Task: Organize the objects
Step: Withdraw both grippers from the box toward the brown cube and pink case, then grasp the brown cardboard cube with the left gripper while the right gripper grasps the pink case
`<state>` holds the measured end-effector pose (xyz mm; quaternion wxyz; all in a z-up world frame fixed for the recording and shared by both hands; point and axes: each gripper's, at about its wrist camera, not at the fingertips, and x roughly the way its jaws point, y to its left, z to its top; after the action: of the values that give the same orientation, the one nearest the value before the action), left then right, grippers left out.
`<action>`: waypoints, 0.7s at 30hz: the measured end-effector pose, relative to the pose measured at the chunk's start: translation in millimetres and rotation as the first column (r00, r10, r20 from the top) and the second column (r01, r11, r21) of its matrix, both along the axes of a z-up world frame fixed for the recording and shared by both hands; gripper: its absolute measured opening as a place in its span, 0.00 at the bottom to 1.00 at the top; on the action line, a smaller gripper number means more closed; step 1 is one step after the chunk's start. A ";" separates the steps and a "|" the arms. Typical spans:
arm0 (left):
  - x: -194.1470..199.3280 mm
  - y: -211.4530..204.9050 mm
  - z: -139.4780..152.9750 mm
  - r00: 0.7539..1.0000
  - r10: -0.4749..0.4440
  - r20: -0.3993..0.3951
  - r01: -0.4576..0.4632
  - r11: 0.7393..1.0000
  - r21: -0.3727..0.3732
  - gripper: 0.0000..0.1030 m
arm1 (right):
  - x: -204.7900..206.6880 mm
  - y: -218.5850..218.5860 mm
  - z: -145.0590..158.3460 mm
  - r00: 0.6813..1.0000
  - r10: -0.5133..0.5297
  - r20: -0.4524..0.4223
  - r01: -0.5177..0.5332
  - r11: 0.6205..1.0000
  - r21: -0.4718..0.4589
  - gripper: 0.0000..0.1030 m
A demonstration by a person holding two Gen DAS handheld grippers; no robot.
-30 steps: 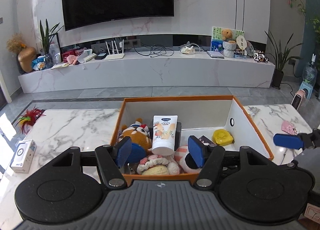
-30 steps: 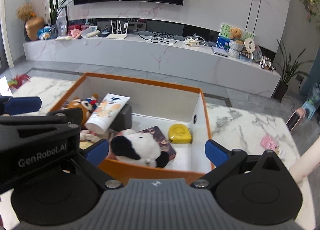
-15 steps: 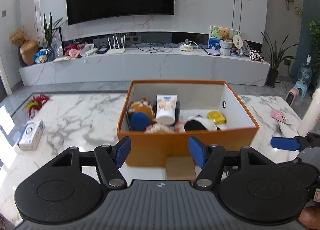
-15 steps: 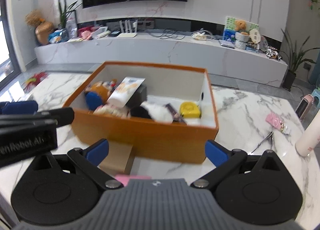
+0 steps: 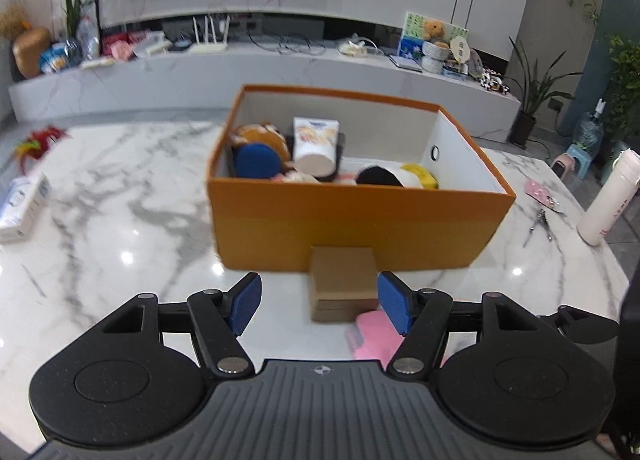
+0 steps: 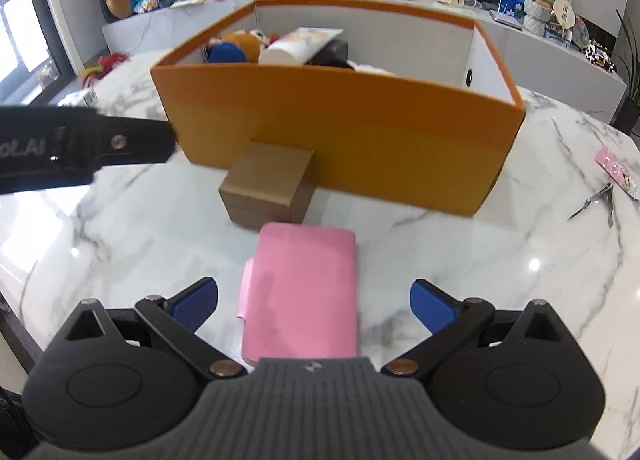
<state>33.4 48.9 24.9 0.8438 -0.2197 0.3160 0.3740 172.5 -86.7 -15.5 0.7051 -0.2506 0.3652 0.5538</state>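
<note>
Both grippers empty, pulled up short of the box; two loose items in reach.

Marble table [image 5: 120, 187] carries everything. Orange box [image 5: 352, 219] sits mid-table, already holding soft toys, a white tube [image 5: 314, 143] and a yellow item, so I read it as the collecting bin. Pink case [image 6: 302, 292] lies flat just ahead of my right gripper [image 6: 314, 304], jaws spread wide and holding nothing, lined up either side of it, probably the next pick. Small brown box [image 6: 268, 187] rests close against the orange box's near wall, beyond the pink case. My left gripper [image 5: 320, 306] also stands wide open and empty, facing the brown box. White bottle [image 5: 608, 195], small cutters [image 6: 596, 199] and a white carton [image 5: 24, 203] lie well apart at the table edges.
</note>
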 end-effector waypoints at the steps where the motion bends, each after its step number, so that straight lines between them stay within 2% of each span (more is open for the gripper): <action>1: 4.4 1.3 -3.7 1.000 -0.004 -0.002 0.004 1.000 -0.009 0.73 | 0.1 -0.4 0.3 1.000 0.004 0.002 -0.004 1.000 0.003 0.99; 8: 48.2 19.1 -26.6 0.994 -0.043 -0.099 0.042 0.999 -0.016 0.73 | 12.9 -3.7 -5.0 1.000 0.013 -0.021 -0.013 1.000 -0.003 0.99; 13: 66.0 30.2 -42.6 0.991 -0.083 -0.105 0.076 0.995 -0.068 0.73 | 21.8 -7.0 -13.3 0.998 0.033 -0.051 -0.034 0.999 -0.013 0.99; 21: 82.2 37.6 -64.3 0.984 -0.052 -0.171 0.037 0.995 -0.090 0.75 | 25.9 -6.2 -20.9 0.997 0.049 -0.055 -0.050 0.999 -0.017 0.99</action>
<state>115.7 86.5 -39.4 0.8110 -0.2154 0.4088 0.3589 198.4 -92.9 -36.4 0.6786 -0.2510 0.3830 0.5743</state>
